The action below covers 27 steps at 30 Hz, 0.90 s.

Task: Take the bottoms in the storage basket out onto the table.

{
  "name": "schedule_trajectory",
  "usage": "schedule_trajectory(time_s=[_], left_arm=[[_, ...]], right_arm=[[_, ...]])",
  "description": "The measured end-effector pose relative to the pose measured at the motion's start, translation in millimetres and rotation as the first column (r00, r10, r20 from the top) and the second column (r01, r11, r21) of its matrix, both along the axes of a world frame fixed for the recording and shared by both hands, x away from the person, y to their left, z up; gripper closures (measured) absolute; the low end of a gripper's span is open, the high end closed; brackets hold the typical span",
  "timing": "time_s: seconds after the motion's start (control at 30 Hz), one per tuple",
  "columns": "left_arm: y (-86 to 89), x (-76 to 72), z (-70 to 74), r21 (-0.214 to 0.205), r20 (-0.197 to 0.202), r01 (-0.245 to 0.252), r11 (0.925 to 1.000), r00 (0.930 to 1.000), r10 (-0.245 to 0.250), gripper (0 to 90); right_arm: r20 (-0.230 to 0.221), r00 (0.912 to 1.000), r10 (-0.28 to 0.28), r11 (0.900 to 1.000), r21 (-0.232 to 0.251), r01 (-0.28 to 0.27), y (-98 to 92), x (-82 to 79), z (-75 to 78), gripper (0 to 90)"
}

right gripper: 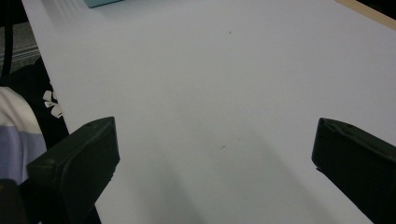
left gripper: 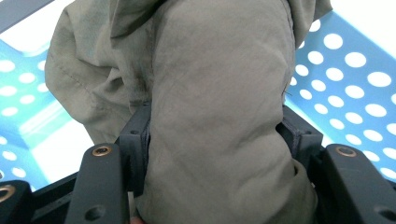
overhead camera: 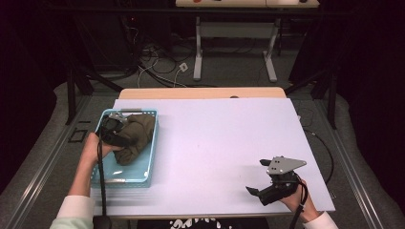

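An olive-green cloth (overhead camera: 136, 138) lies bunched in a light blue perforated basket (overhead camera: 143, 177) at the table's left side. My left gripper (overhead camera: 119, 133) reaches into the basket and is shut on a thick fold of it. In the left gripper view the cloth (left gripper: 219, 70) bulges between both black jaws of the left gripper (left gripper: 215, 135), above the basket's dotted floor (left gripper: 345, 84). My right gripper (overhead camera: 258, 176) rests low over the table's front right, open. In the right gripper view the right gripper (right gripper: 215, 154) has its jaws wide apart with bare white table between them.
The white table top (overhead camera: 215, 133) stretches between basket and right hand. Its wooden far edge (overhead camera: 200, 93) borders a floor with cables and the legs of another table (overhead camera: 198, 62). A black cable (overhead camera: 100, 181) trails from the left gripper.
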<state>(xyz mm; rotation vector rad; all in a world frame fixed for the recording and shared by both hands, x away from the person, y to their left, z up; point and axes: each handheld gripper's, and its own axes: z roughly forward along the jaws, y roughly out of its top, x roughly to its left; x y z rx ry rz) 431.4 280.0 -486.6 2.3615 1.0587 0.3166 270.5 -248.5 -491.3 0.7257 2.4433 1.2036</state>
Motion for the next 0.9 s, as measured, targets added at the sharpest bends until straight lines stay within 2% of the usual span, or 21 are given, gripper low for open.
schedule_trajectory(time_s=[0.13,0.6,0.7,0.9], left_arm=[[0.1,-1.9,4.3,0.008,0.007,0.01,0.9999,0.9999,-0.01,41.5],[3.1,-8.0,17.2,0.003,0.038,0.019,0.9998,0.9991,-0.019,41.7],[3.3,-8.9,18.7,-0.011,0.04,0.018,0.9998,0.9991,-0.018,41.6],[0.9,-12.3,24.9,-0.006,0.053,0.027,0.9996,0.9982,-0.027,41.6]], right_arm=[[0.002,1.0,0.001,1.0,-0.002,-0.001,-0.2,0.0,0.3,0.6],[0.001,1.0,0.001,1.0,-0.002,-0.001,-0.3,0.3,-0.1,0.6],[0.001,1.0,-0.002,1.0,-0.003,0.002,-0.7,0.6,-0.4,0.6],[0.006,1.0,-0.003,1.0,-0.004,0.003,-0.8,0.3,0.0,0.7]])
